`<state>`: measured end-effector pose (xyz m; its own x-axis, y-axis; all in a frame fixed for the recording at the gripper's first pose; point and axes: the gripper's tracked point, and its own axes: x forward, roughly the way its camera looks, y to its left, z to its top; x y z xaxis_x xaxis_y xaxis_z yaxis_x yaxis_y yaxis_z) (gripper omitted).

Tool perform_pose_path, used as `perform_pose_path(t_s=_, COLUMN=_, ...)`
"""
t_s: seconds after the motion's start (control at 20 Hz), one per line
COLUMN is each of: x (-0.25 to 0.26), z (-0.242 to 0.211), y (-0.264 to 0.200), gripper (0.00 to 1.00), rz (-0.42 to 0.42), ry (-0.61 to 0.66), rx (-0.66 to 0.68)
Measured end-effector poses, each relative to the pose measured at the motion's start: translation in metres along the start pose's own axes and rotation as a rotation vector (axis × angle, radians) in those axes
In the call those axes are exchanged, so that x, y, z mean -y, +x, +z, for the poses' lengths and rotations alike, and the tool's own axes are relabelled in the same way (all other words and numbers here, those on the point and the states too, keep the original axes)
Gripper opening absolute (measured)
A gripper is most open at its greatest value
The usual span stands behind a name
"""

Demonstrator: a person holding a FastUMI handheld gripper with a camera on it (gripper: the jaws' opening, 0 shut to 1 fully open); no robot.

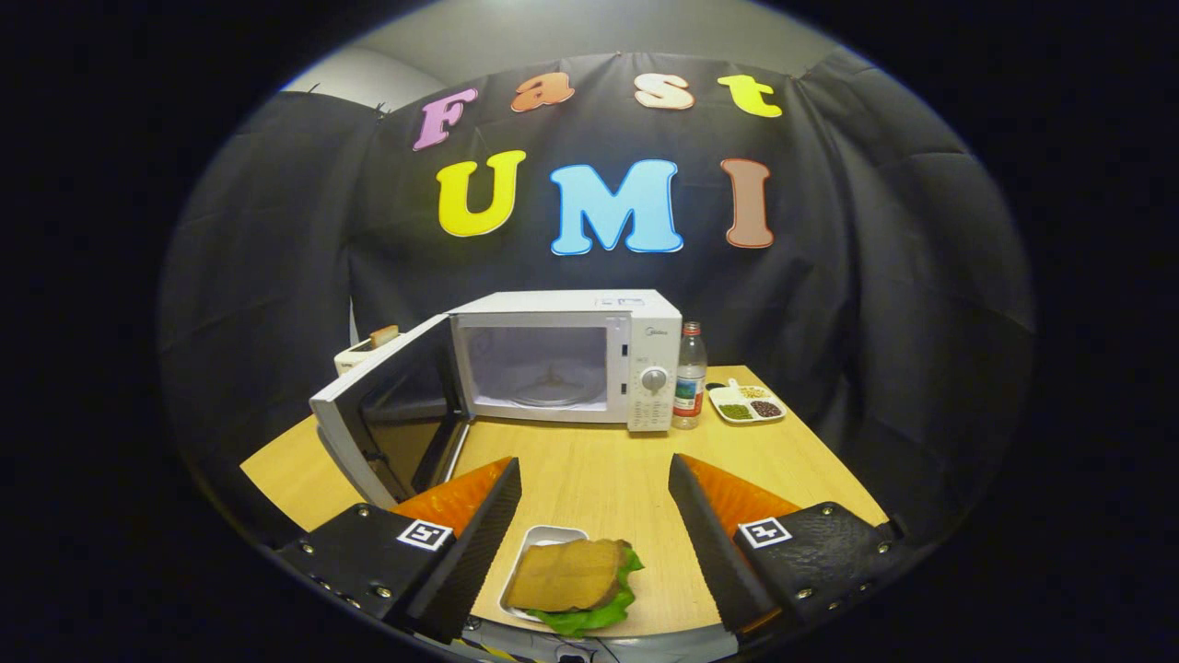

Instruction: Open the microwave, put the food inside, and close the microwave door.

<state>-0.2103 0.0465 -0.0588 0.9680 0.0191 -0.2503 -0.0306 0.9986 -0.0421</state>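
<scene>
A white microwave point(576, 359) stands at the back of the wooden table point(589, 470). Its door point(387, 414) is swung wide open to the left, showing the glass turntable point(551, 391) in the empty cavity. A sandwich point(576, 580) of brown bread and green lettuce lies on a small white tray point(543, 539) at the table's near edge, low between my fingers. My gripper point(594, 474) is open, its fingers spread wide on either side of the sandwich and not touching it.
A clear bottle point(689, 376) with a red cap stands just right of the microwave. Beside it sits a white divided dish point(746, 402) of beans. A toaster point(361, 352) with bread peeks out behind the open door.
</scene>
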Motion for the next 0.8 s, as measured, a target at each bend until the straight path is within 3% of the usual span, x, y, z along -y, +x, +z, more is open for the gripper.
perform_pose_path(t_s=0.15, x=0.023, z=-0.006, y=0.009, gripper=0.97, rz=-0.016, ry=0.003, rx=-0.019)
perform_pose_path(t_s=0.3, x=0.032, z=-0.016, y=0.015, gripper=0.98, rz=0.024, ry=0.045, rx=-0.051)
perform_pose_path(t_s=0.55, x=0.018, z=-0.068, y=0.024, gripper=0.98, rz=0.200, ry=0.192, rx=-0.236)
perform_pose_path(t_s=0.8, x=0.011, z=-0.099, y=0.024, gripper=0.99, rz=0.278, ry=0.298, rx=-0.389)
